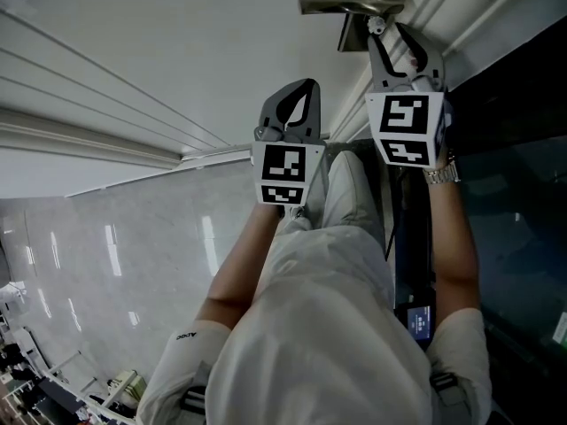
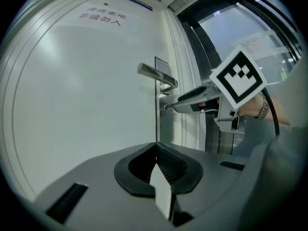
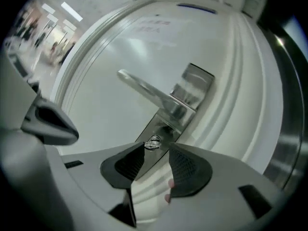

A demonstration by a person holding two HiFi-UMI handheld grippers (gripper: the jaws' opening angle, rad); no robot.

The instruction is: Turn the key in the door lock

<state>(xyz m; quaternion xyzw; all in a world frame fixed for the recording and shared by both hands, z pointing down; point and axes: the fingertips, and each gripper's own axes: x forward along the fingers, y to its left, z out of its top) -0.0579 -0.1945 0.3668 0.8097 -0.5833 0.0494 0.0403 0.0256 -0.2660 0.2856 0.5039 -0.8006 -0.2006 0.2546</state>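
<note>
Right claw [image 3: 156, 149] — my jaws stand apart, their tips flanking the key [image 3: 153, 142] without pressing on it. The key sits in the door lock [image 3: 162, 127], just beneath the lever handle [image 3: 144, 88] of the white door [image 3: 96, 109]. Left claw [image 2: 156, 146] — my jaws are together with nothing between them. It is held back from the door, to the left of the right claw and apart from the lock.
</note>
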